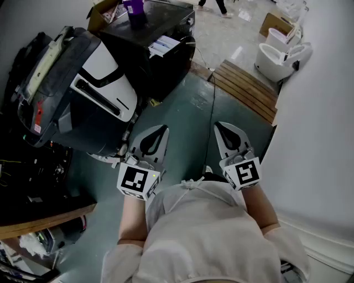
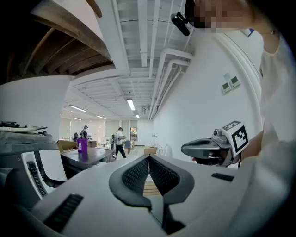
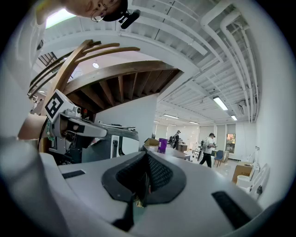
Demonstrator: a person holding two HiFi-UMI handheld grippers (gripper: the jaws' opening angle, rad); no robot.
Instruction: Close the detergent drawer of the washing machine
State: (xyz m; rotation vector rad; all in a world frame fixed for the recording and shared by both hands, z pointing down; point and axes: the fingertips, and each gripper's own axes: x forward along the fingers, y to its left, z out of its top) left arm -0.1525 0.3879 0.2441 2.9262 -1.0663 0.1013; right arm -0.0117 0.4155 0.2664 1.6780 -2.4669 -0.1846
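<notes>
Head view: washing machine (image 1: 83,94) sits upper left, dark body, tilted in frame, with a white front panel (image 1: 102,83) carrying a long dark handle. Can't pick out the detergent drawer itself, or say if it's in or out. Left gripper (image 1: 161,129) hangs over the teal floor (image 1: 188,116), just right of the machine and not touching it. Right gripper (image 1: 219,125) is level with it, nearer the white wall (image 1: 315,127). Left gripper view: both jaws pressed together at the tip, nothing between them. Right gripper view: same, jaws together, empty. Behind the machine there's a dark table (image 1: 160,38) with a purple cup (image 1: 133,10). Wooden platform (image 1: 246,88) further out, upper right.
</notes>
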